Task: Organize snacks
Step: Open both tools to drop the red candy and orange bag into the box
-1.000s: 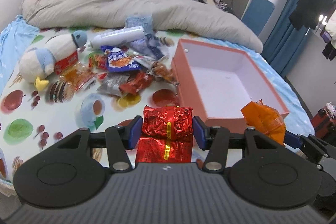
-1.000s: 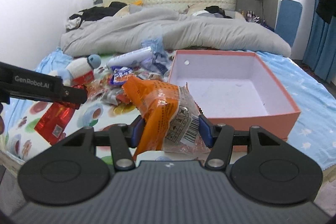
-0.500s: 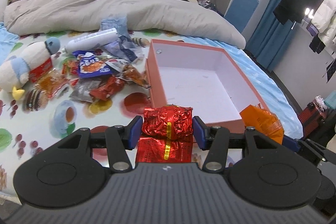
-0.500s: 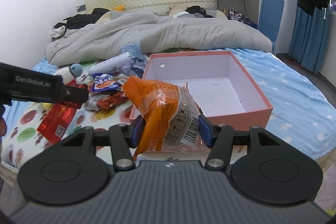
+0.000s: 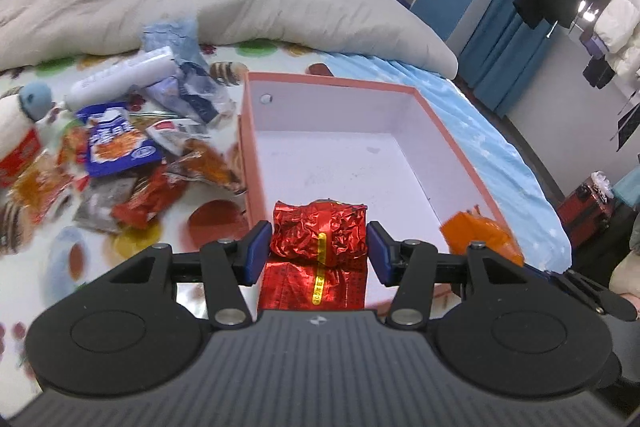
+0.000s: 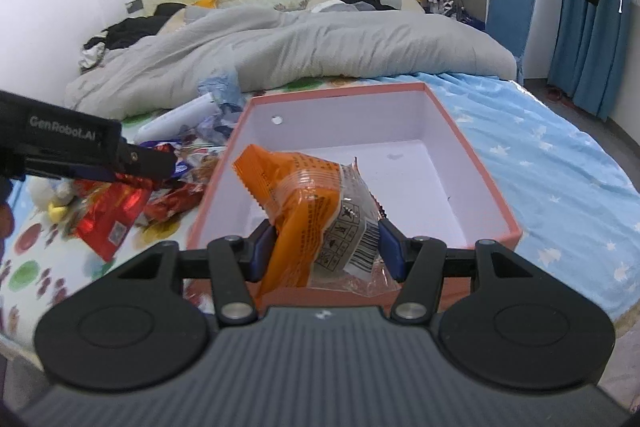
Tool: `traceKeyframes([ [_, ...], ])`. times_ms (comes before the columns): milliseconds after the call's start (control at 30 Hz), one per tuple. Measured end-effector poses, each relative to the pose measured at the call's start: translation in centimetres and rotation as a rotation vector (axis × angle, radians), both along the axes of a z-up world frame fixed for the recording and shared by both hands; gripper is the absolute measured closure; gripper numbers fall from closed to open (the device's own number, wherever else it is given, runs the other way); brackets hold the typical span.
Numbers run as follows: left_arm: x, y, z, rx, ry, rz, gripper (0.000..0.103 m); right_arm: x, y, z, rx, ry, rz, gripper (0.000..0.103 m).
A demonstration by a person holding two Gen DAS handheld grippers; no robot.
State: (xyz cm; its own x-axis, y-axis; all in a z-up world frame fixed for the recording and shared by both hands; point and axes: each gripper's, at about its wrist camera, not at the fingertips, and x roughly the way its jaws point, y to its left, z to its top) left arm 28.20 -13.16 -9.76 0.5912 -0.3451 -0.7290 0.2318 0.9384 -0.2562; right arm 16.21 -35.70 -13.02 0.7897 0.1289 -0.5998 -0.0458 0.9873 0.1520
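Red foil packet (image 5: 319, 239) in left tongs (image 5: 319, 247), orange snack bag (image 6: 316, 215) in right tongs (image 6: 326, 251), both over the salmon box's (image 6: 476, 163) near edge; next, release inside.

Snack pile (image 5: 132, 163) lies left of box (image 5: 452, 147); duvet (image 5: 200, 3) behind both.

Open from above across the white floor of the pink box (image 6: 416, 183), nothing lying inside; walled on all four sides by its upright rim; crowded just left of the box by a heap of snack packets (image 5: 132, 163) and a white tube (image 5: 124, 77), touching the left wall; blocked behind by the bunched grey duvet (image 6: 320, 47); bare blue sheet (image 6: 560, 155) to the right, free for passing.
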Motion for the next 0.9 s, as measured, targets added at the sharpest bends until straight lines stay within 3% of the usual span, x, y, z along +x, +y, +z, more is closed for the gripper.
traceKeyframes([
  [267,6.3,-2.9,-2.3,0.053,0.032,-0.064,0.045,5.7,-0.9,-1.9,0.02,0.065,0.014,0.045],
  [467,10.1,-3.7,-3.9,0.041,0.07,-0.075,0.045,8.5,-1.6,-3.7,0.017,0.111,0.027,0.045],
  [800,11.2,-4.0,-5.4,0.048,0.086,-0.099,0.045,10.3,-2.0,-5.8,0.057,0.192,0.014,0.043],
  [900,11.2,-3.8,-5.2,0.071,0.069,-0.081,0.039,10.8,-2.0,-5.8,0.052,0.204,-0.003,0.04],
])
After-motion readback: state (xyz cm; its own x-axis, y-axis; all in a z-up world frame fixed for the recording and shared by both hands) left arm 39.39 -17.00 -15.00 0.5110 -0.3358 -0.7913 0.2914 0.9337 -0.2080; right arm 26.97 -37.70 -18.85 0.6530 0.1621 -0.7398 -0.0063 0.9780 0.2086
